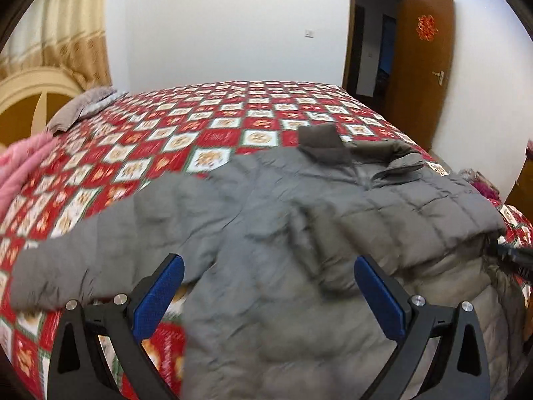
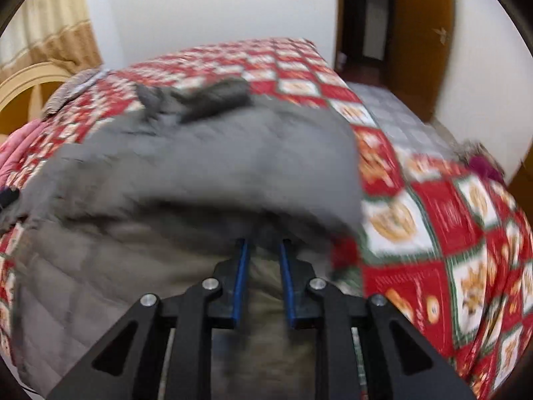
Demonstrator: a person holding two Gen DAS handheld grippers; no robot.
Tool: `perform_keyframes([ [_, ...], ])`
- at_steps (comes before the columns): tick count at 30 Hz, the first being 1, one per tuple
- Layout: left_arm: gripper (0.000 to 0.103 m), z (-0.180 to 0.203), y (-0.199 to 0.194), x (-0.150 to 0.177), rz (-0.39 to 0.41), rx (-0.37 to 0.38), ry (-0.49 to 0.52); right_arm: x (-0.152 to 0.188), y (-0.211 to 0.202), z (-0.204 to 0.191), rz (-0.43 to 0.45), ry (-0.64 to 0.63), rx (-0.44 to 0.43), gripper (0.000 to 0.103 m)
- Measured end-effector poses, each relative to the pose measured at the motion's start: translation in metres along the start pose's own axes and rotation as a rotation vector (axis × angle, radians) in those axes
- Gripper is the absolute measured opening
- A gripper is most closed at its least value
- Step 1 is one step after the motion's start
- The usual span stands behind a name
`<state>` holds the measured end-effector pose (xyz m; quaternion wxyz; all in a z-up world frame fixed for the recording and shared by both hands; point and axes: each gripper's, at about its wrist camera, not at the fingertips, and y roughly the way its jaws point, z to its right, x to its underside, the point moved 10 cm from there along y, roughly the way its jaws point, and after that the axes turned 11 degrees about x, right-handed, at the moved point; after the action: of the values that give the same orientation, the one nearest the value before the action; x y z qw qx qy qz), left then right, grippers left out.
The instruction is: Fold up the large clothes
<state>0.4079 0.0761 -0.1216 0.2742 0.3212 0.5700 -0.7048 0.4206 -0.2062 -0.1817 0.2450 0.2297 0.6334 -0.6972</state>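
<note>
Where jacket (image 1: 266, 220) ends, bare bedspread (image 1: 166, 126).

Grey quilted jacket (image 1: 283, 233) over red-and-white checked bedspread (image 1: 186, 123). Pink blanket (image 1: 20, 163) alongside. Blue pads (image 1: 160, 300), black frames.

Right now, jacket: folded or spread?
Partly folded. The grey jacket has its right side turned over its lining; its left sleeve lies spread on the bed.
</note>
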Motion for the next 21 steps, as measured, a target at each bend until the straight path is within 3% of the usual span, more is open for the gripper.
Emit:
perform_keyframes([
  [3,0.102,0.014,0.026,-0.003,-0.063,-0.034,0.048,0.013,0.008,0.031,-0.082,0.048,-0.009,0.022],
  [6,0.102,0.012,0.051,0.005,-0.150,-0.084,0.064,0.002,-0.010,0.063,-0.066,0.039,0.081,0.023],
  [8,0.102,0.009,0.062,0.005,-0.148,-0.105,0.035,-0.020,-0.027,0.068,-0.019,0.096,0.030,0.023],
  [11,0.102,0.010,0.072,0.001,-0.134,-0.111,-0.047,-0.066,-0.038,0.056,0.024,0.144,-0.025,0.025],
  [14,0.102,0.006,0.086,0.000,-0.127,-0.163,-0.107,-0.098,-0.016,0.024,-0.010,0.172,-0.067,0.025],
  [18,0.102,-0.008,0.107,0.006,-0.139,-0.250,-0.124,-0.096,0.036,-0.003,-0.074,0.263,-0.078,0.025],
  [21,0.102,-0.022,0.116,0.015,-0.139,-0.231,-0.173,-0.071,0.068,-0.009,-0.071,0.201,0.010,0.021],
])
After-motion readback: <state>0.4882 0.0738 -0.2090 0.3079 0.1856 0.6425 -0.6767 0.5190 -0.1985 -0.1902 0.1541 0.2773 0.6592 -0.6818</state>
